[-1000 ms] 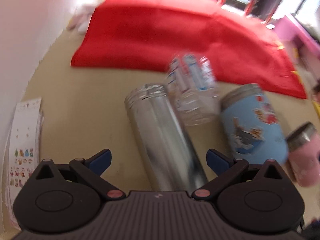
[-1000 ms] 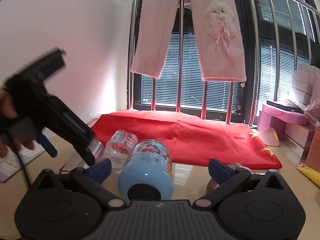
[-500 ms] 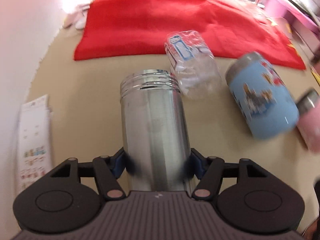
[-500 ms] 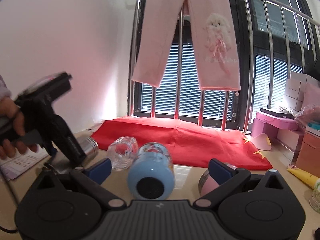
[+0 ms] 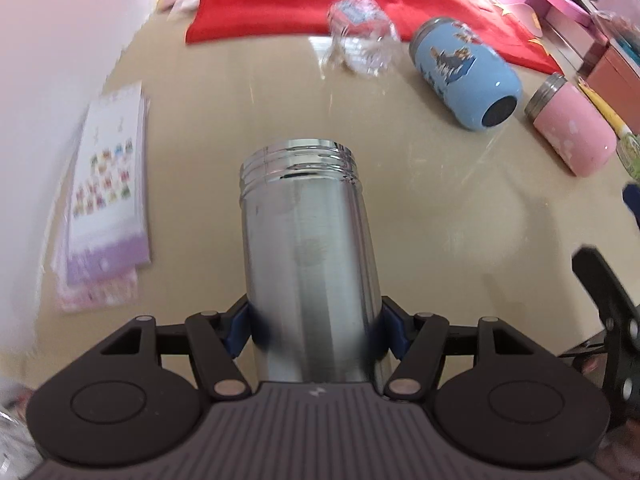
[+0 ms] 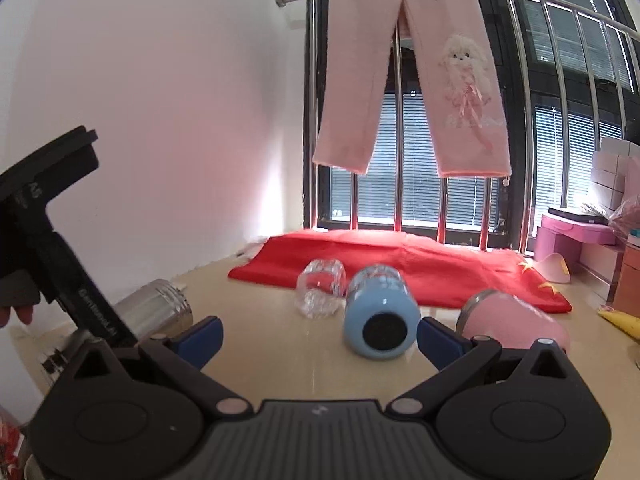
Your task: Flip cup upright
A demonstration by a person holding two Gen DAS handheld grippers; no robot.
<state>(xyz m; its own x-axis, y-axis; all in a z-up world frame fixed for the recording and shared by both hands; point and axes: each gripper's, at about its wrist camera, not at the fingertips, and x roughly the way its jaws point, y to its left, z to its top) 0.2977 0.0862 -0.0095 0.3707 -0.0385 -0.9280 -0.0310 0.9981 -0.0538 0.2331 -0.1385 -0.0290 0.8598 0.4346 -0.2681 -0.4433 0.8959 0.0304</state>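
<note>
A beige tabletop [image 5: 420, 184] fills most of both views, and a red cloth [image 6: 400, 264] with yellow stars on its right end lies across its far side below a barred window [image 6: 560, 92]. A pair of pink trousers [image 6: 412, 80] with a fluffy white animal on one leg hangs over the top rail. The steel cup [image 5: 308, 264] is clamped between the blue pads of the left gripper [image 5: 314, 326], its threaded mouth pointing away from the camera; in the right wrist view it slants up off the table at the left edge. A stack of sticker sheets [image 5: 108, 192] lies to its left, its print too blurred to read. A blue cup [image 5: 466, 72] with cartoon figures lies on its side, dark base toward the cameras, between a clear plastic cup [image 5: 360, 46] and a pink cup [image 5: 570, 128], both also on their sides. The right gripper [image 6: 320, 340] is spread wide with nothing between its pads, low over the table near the blue cup.
</note>
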